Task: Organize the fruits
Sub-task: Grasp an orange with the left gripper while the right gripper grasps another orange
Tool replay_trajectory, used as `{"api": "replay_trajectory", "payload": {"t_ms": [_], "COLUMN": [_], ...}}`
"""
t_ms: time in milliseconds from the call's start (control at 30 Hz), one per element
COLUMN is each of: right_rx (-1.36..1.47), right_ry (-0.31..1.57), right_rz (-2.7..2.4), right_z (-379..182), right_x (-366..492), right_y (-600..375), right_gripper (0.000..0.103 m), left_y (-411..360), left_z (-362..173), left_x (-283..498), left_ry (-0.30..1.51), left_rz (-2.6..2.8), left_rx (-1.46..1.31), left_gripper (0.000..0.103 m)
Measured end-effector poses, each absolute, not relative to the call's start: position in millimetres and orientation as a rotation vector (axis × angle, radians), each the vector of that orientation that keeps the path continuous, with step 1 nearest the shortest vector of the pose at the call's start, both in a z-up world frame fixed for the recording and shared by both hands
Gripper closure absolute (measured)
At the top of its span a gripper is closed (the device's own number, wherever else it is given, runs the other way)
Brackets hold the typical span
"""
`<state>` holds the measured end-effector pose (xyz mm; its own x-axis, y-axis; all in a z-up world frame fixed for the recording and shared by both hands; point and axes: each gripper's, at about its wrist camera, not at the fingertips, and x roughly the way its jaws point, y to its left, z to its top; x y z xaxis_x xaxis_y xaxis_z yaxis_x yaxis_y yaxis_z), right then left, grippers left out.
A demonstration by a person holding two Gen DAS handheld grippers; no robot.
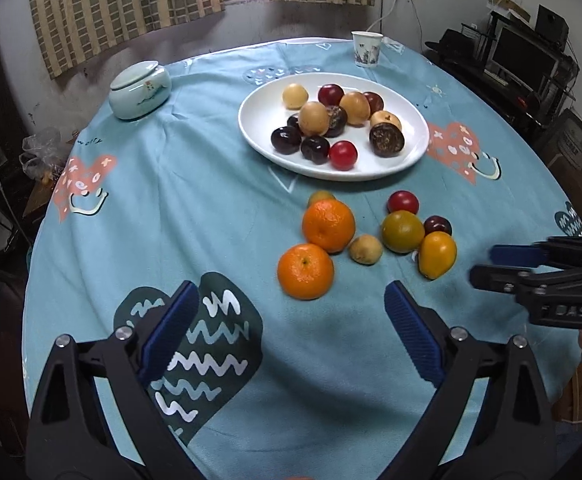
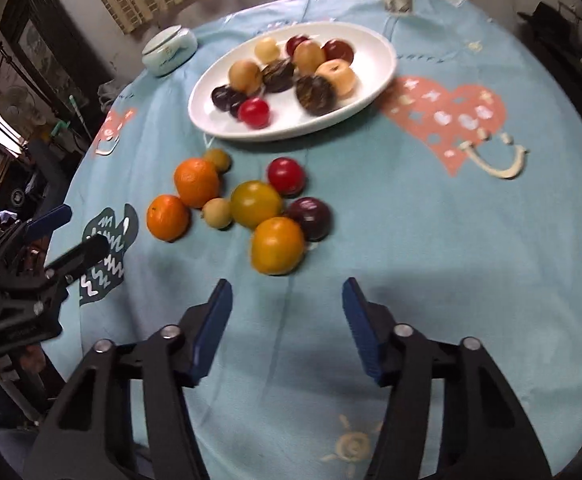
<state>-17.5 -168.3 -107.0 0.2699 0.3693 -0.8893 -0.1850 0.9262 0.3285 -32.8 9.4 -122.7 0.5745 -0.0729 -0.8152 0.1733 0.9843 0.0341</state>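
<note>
**Loose fruit waits below the plate, both grippers empty above the cloth**

On the round table covered with a light blue patterned tablecloth (image 1: 219,208), a white oval ceramic plate (image 1: 407,160) holds a heap of small fruit: pale tan round ones, dark purple plums, two dark brown mottled ones and a glossy red cherry tomato (image 1: 343,155). Just in front of the plate lies a loose cluster on the cloth: two bright orange mandarins (image 1: 306,271) touching each other, a small beige fruit (image 1: 365,249) beside them, an olive-yellow round fruit (image 1: 403,231), a yellow-orange fruit (image 1: 437,254), a red fruit (image 1: 403,201) and a dark purple plum (image 1: 437,225).

The left gripper (image 1: 291,308), black with blue ribbed pads, hovers over the cloth with its jaws spread wide and nothing between them; the nearer mandarin sits just beyond its tips. The right gripper (image 2: 287,300) stands with its jaws parted but narrower, also empty, and the yellow-orange fruit lies just ahead of its fingertips.

At the far edge stand a pale green lidded ceramic jar (image 1: 140,90) and a white printed paper cup (image 1: 367,49).
</note>
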Motion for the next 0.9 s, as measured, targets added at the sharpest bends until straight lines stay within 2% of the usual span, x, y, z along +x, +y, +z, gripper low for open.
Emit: {"api": "replay_trajectory", "payload": {"t_ms": [333,400,433,500,533,600,633,733,767,900], "right_rx": [0.279,0.264,0.254,0.230,0.223,0.247,0.254,0.283,0.288,0.296], "right_ry": [1.333,1.314,1.312,1.301,1.300,1.301,1.301,1.298,1.296,1.293], "right_rz": [0.330,0.328,0.341,0.341,0.342,0.341,0.342,0.334,0.329,0.326], "right_z": [-139,-138,-137,-134,-133,-131,-131,-130,-130,-129], "right_x": [0,1,0,-2,-3,-7,-9,-14,-14,-18], "right_y": [-161,-161,-161,-163,-164,-171,-175,-182,-183,-186], "right_gripper": [0.055,0.059,0.066,0.066,0.066,0.066,0.066,0.066,0.066,0.066], "left_y": [17,15,14,12,11,9,7,4,4,6], "left_z": [-132,-134,-135,-137,-138,-142,-145,-156,-160,-171], "left_x": [-21,-18,-16,-12,-10,-1,2,14,16,24], "left_ry": [0.990,0.993,0.994,0.991,0.989,1.010,1.024,1.064,1.079,1.114], "left_rz": [-0.142,-0.151,-0.157,-0.173,-0.182,-0.208,-0.221,-0.238,-0.244,-0.241], "left_rx": [0.087,0.086,0.086,0.081,0.079,0.068,0.063,0.069,0.065,0.042], "left_gripper": [0.009,0.009,0.009,0.010,0.012,0.027,0.029,0.046,0.049,0.049]}}
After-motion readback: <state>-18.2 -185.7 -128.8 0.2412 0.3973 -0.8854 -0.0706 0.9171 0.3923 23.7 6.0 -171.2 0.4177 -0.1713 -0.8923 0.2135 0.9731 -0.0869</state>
